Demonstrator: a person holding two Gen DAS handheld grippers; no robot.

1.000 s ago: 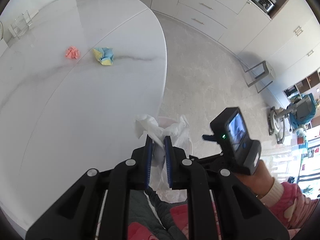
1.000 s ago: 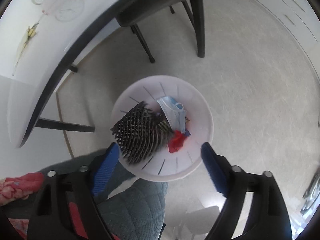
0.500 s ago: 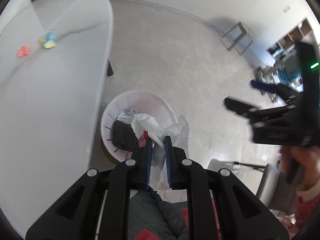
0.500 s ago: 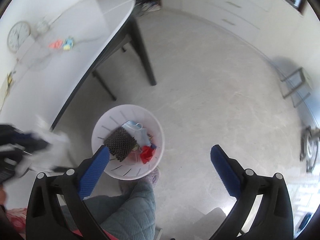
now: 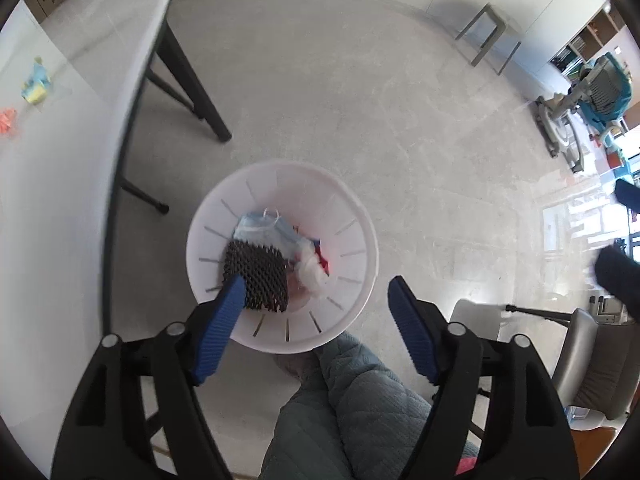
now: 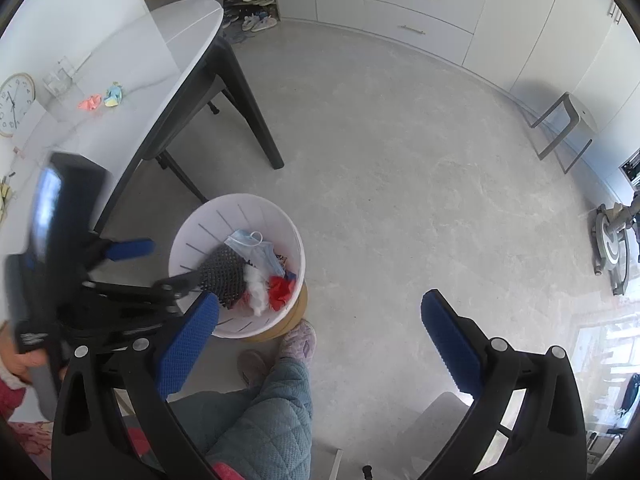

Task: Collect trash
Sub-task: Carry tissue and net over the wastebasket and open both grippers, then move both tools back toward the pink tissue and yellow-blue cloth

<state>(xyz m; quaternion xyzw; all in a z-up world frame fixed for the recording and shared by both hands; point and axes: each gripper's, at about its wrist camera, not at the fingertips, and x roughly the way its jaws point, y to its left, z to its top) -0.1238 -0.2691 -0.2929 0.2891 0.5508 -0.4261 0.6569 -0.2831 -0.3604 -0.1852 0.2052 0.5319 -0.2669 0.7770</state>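
Observation:
A white slotted bin [image 5: 362,220] stands on the floor beside the table. Inside it lie a black hairbrush [image 5: 256,280], a blue face mask [image 5: 260,232], a crumpled white tissue [image 5: 310,268] and a red scrap [image 5: 325,265]. My left gripper [image 5: 316,316] hovers just above the bin, pointing down; its jaws are opening and nothing is between them. In the right wrist view the bin [image 6: 297,240] sits left of centre with the left gripper [image 6: 160,266] over it. My right gripper [image 6: 320,336] is open and holds nothing, higher up over bare floor. A pink scrap [image 6: 90,103] and a blue-yellow scrap [image 6: 113,96] lie on the table.
The white oval table [image 6: 160,60] with dark legs stands left of the bin. A person's leg in teal quilted trousers [image 6: 260,412] and a slipper [image 6: 298,340] are just in front of the bin. A grey stool [image 6: 564,128] and cabinets line the far wall.
The left gripper came down over the bin and went from shut on the white tissue to open; the tissue now lies in the bin. The right gripper rose and drew away from the bin.

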